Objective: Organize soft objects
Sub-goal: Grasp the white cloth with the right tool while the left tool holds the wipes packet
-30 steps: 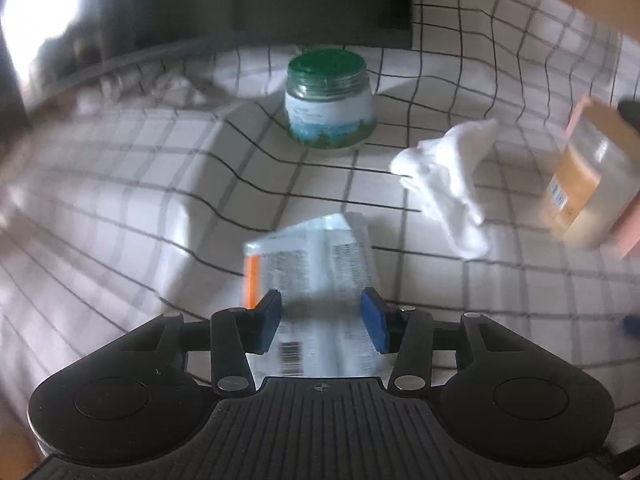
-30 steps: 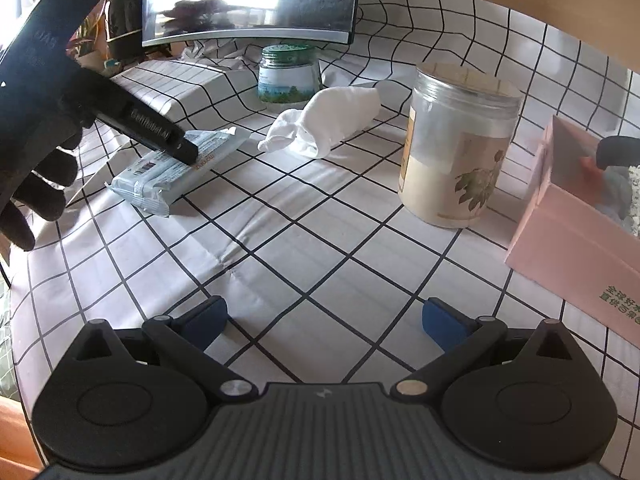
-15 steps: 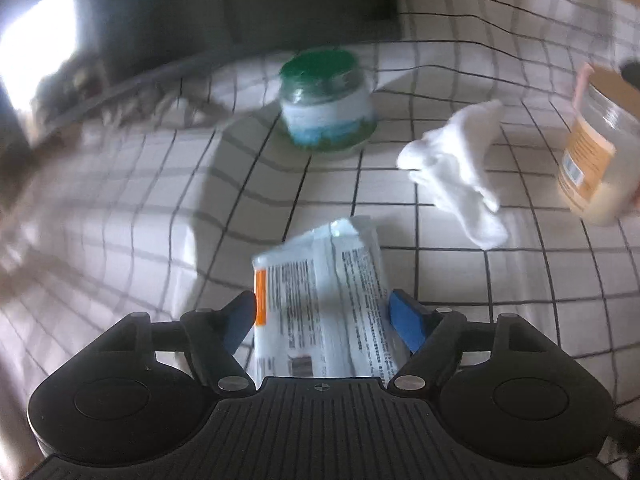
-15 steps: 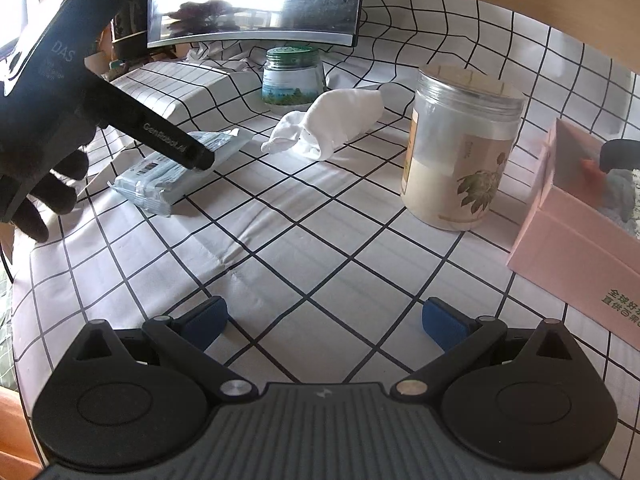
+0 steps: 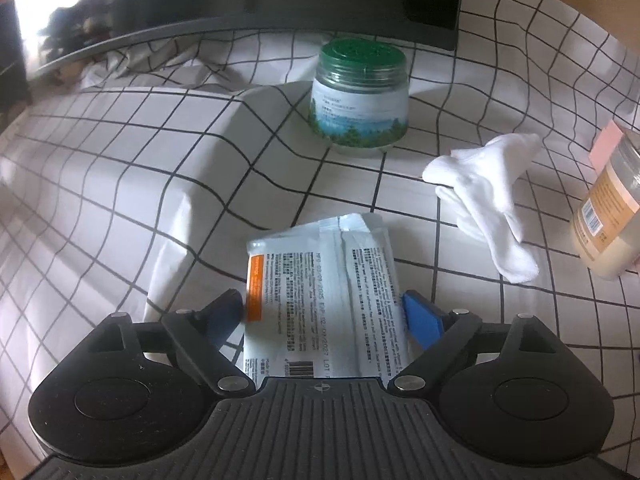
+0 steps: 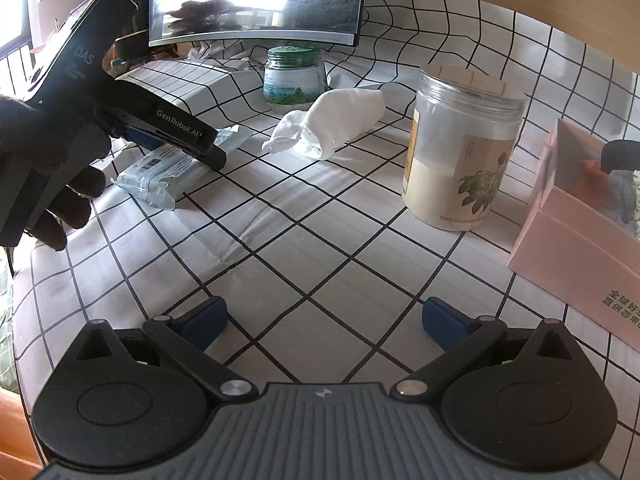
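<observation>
A: The left gripper (image 5: pixel 324 314) has just been spreading its jaws; they stand wide, with the wipes packet (image 5: pixel 324 292) lying between the blue pads, gripped by neither. The right gripper (image 6: pixel 324 320) is spread too, over bare checked cloth (image 6: pixel 304 240).

B: How does the packet look?

A: Flat, pale, printed, with an orange strip, lying towards the desk's left edge. Beyond it lies a crumpled white sock (image 5: pixel 486 184), further back a green-lidded jar (image 5: pixel 360 100). A tall clear jar (image 6: pixel 460 148) and a pink box (image 6: pixel 580 240) stand to the right.
</observation>
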`<state>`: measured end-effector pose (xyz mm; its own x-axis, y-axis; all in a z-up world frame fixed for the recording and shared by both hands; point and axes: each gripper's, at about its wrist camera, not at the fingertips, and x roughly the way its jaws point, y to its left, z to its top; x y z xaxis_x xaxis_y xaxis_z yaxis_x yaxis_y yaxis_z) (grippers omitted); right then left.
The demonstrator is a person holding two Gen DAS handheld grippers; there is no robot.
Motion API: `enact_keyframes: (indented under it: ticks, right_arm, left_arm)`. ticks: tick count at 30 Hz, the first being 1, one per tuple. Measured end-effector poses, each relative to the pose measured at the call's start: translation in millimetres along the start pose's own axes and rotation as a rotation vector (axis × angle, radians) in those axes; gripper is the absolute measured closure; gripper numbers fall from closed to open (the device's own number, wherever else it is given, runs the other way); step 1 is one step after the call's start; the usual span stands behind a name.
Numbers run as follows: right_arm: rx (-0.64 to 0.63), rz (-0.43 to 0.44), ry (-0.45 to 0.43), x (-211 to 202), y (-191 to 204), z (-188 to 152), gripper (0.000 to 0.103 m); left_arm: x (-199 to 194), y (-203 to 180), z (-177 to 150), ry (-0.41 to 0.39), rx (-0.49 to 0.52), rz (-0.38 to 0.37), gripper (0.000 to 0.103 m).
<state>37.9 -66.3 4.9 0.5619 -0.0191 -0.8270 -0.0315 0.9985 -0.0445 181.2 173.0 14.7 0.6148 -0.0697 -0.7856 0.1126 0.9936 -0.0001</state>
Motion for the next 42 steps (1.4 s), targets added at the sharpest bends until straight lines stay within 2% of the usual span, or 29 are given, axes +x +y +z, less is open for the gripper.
enact_keyframes:
  ticks: [4, 11, 17, 19, 22, 24, 29, 31, 32, 33, 34, 35, 37, 42]
  right_arm:
    - [-0.009, 0.008, 0.019, 1.8, -0.2, 3.5, 0.000]
    - [0.005, 0.011, 0.107, 6.9, 2.3, 20.8, 0.003]
    - [-0.016, -0.001, 0.040, -2.5, 22.0, 55.4, 0.005]
    - [-0.031, -0.022, 0.010, 0.1, 32.1, 73.3, 0.009]
    - [-0.046, -0.072, -0.007, 15.3, 45.8, 101.0, 0.022]
    - [-0.071, -0.115, -0.011, 32.3, 53.9, 117.4, 0.035]
    - [-0.095, -0.236, 0.015, 83.6, 55.9, 153.3, 0.039]
    - [-0.087, -0.269, 0.050, 102.6, 51.6, 164.7, 0.045]
    - [-0.083, -0.269, 0.073, 110.5, 49.8, 169.6, 0.052]
    - [-0.076, -0.259, 0.101, 117.5, 47.5, 174.2, 0.067]
    - [-0.066, -0.244, 0.128, 122.2, 44.9, 178.2, 0.077]
    - [-0.054, -0.223, 0.149, 124.0, 42.5, 182.3, 0.095]
    - [-0.031, -0.168, 0.144, 115.4, 38.8, 193.5, 0.097]
    - [-0.009, -0.116, 0.001, 48.8, 17.5, 234.2, 0.101]
  left_arm:
    - [-2.6, -1.6, -0.6, 0.011, 0.004, -0.002, 0.015]
    - [-6.9, 8.0, 0.5, 0.041, -0.002, -0.045, 0.021]
    - [-24.9, 30.0, -9.1, 0.021, -0.051, -0.110, 0.021]
    - [-32.3, 42.3, -12.3, 0.006, -0.072, -0.123, 0.021]
    - [-40.0, 61.6, -15.9, -0.010, -0.106, -0.131, 0.021]
    - [-44.7, 74.1, -18.1, -0.016, -0.132, -0.175, 0.021]
    - [-59.8, 90.1, -19.3, -0.054, -0.139, -0.181, 0.021]
    - [-65.7, 97.4, -17.2, -0.073, -0.148, -0.189, 0.021]
    - [-68.9, 101.7, -14.6, -0.084, -0.149, -0.187, 0.021]
    - [-70.5, 105.1, -11.5, -0.092, -0.146, -0.183, 0.021]
    - [-72.7, 109.8, -7.4, -0.103, -0.141, -0.174, 0.021]
    - [-73.3, 113.4, -3.4, -0.111, -0.136, -0.164, 0.021]
    - [-73.9, 119.7, 7.3, -0.126, -0.113, -0.139, 0.021]
    - [-81.3, 129.2, 49.6, -0.211, -0.047, -0.081, 0.021]
